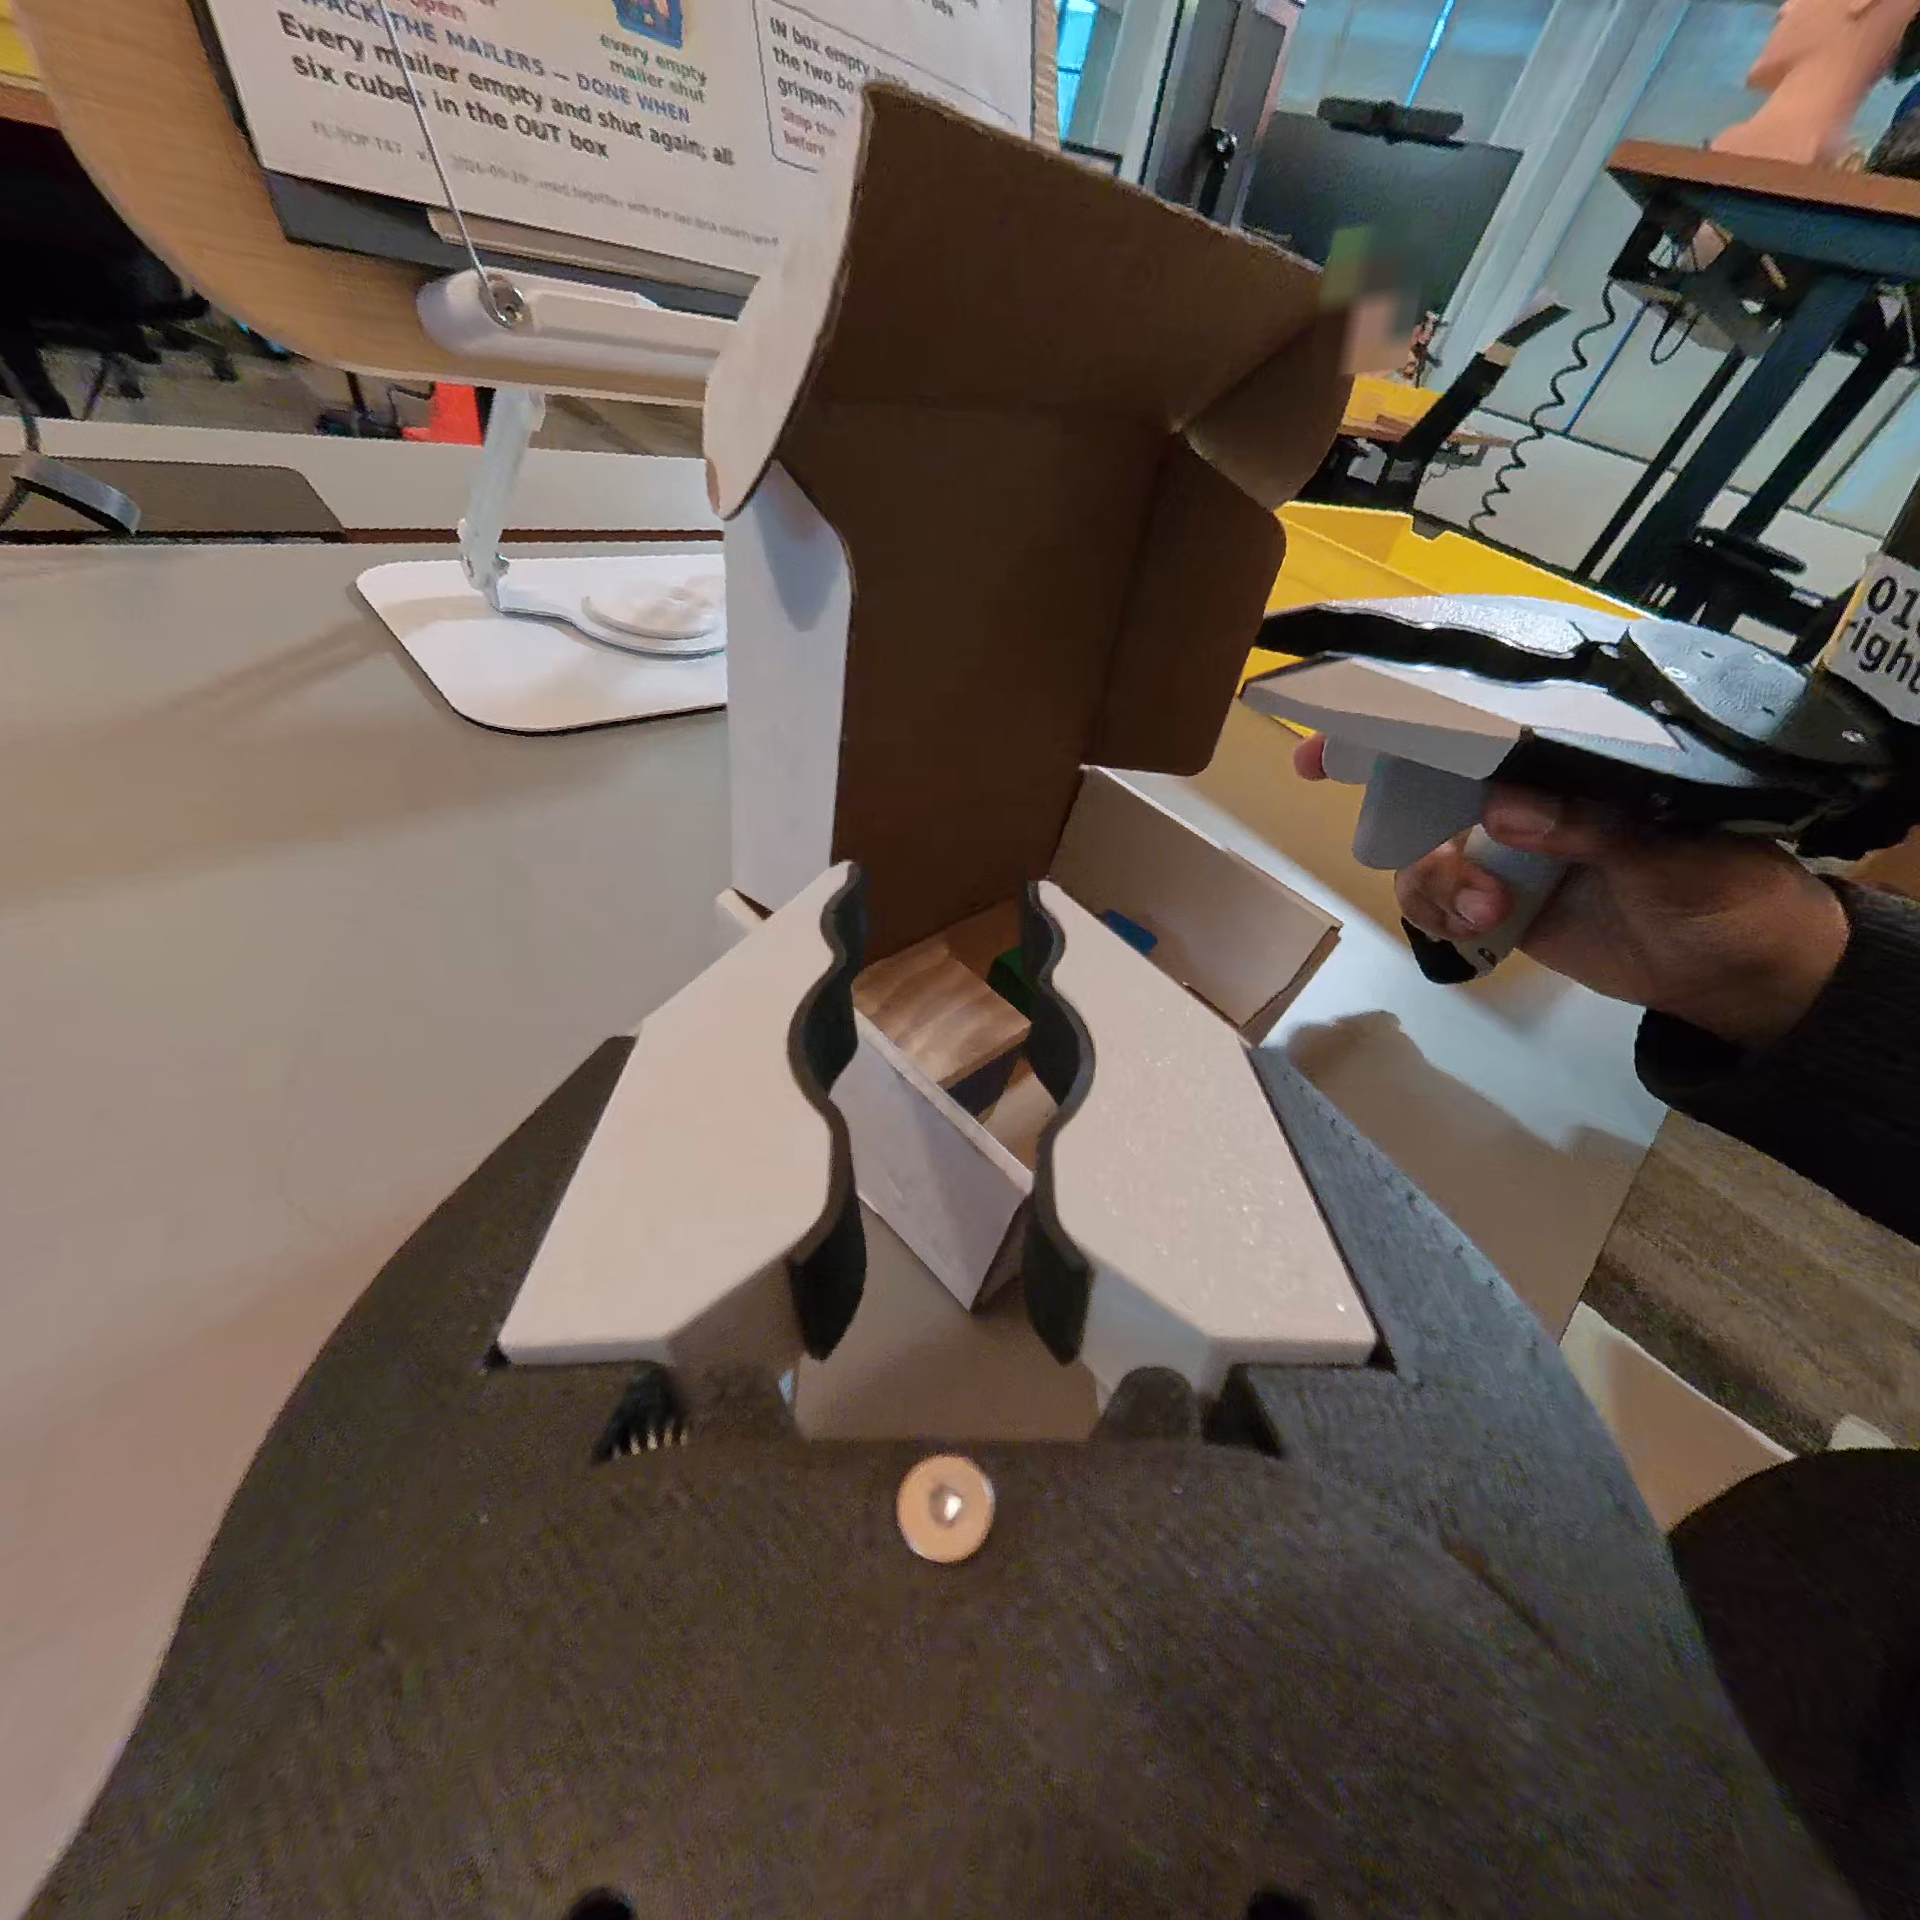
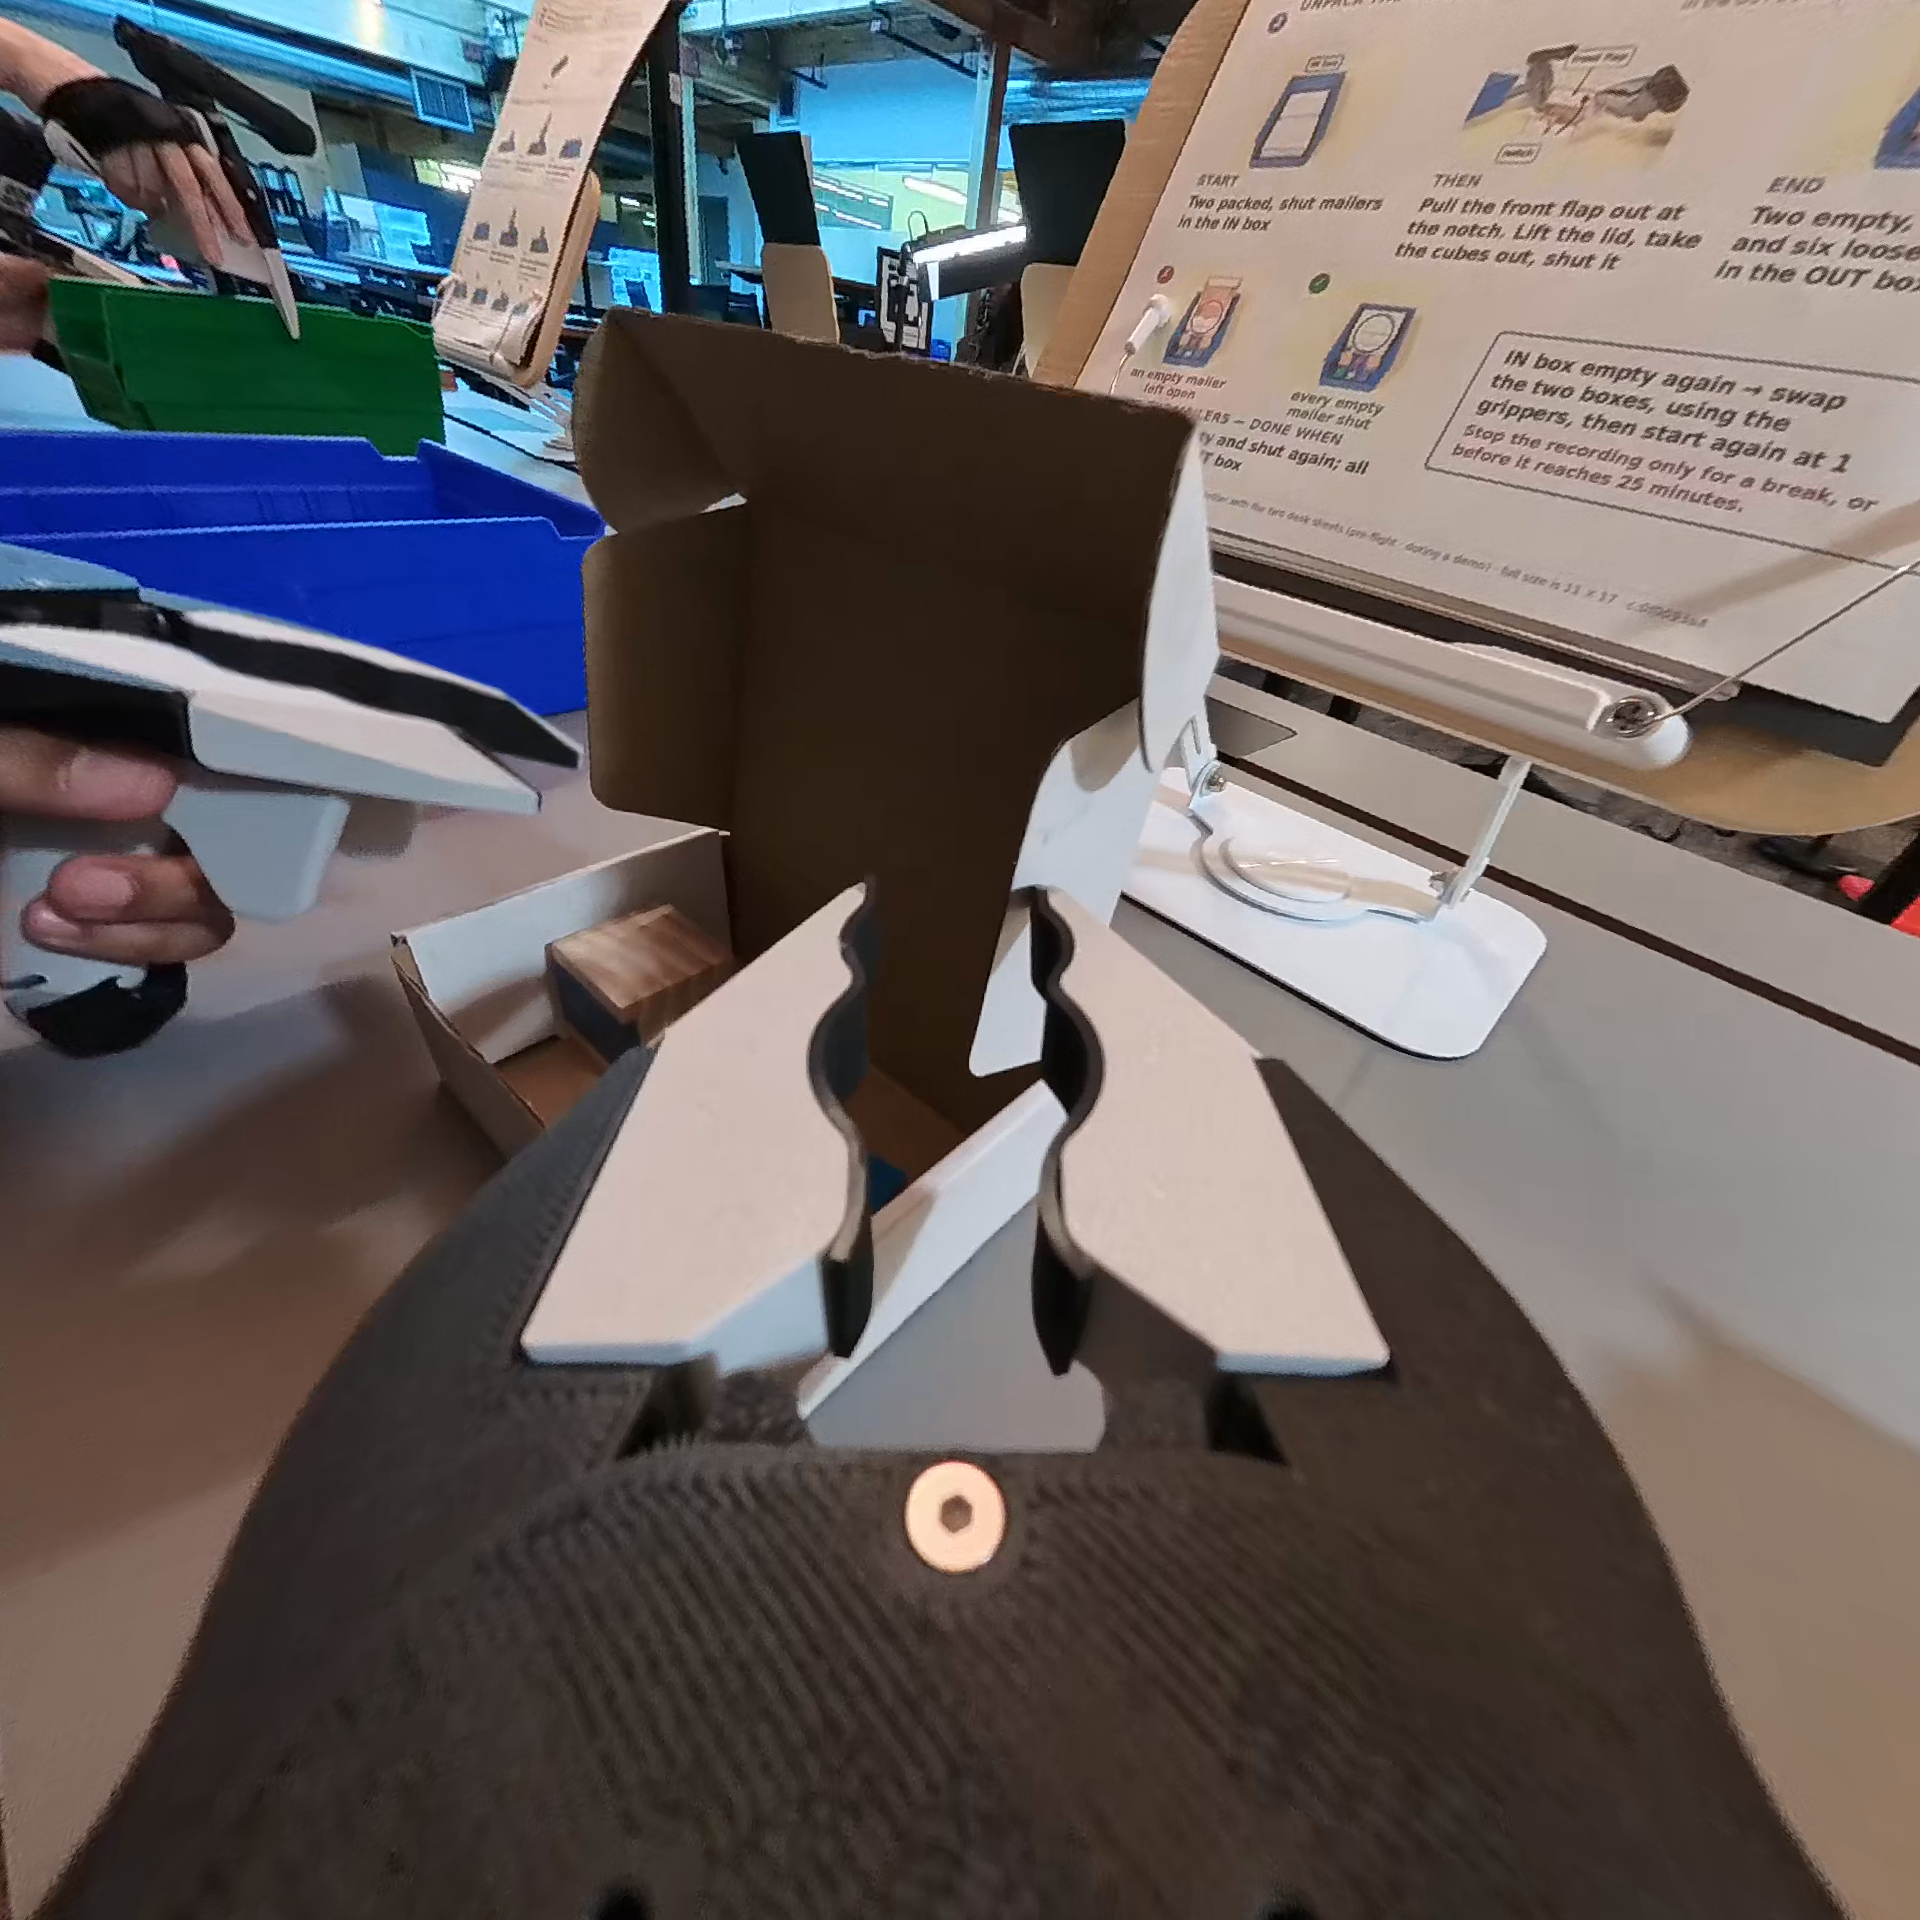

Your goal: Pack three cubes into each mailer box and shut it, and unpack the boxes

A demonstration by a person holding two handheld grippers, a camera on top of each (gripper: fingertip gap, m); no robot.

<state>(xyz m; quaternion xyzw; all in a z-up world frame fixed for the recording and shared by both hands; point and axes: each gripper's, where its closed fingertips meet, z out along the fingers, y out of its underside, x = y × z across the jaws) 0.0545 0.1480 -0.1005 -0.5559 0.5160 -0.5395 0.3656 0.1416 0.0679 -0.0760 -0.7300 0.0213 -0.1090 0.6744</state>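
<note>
On the left, our left hand-held gripper (image 1: 940, 1101) hangs spread over the near corner of the white cardboard mailer box (image 1: 935, 1174), gripping nothing. The box sits mid-bench (image 1: 260, 935), brown-lined lid (image 1: 997, 499) upright, with a striped wooden cube (image 1: 935, 1013) and blue and green pieces half hidden inside. On the right, our right hand-held gripper (image 2: 951, 1101) is likewise spread and empty. We judge it mid-packing or mid-unpacking; cube count unclear. Next: reach in or fold the lid.

I count one open mailer box (image 2: 894, 644), three cubes inside: wooden (image 2: 639, 961), green (image 1: 1010, 977), blue (image 1: 1130, 932). Two grippers, left (image 1: 945, 1101), right (image 2: 951, 1122). Two bins: blue (image 2: 312, 540), green (image 2: 249, 364).
</note>
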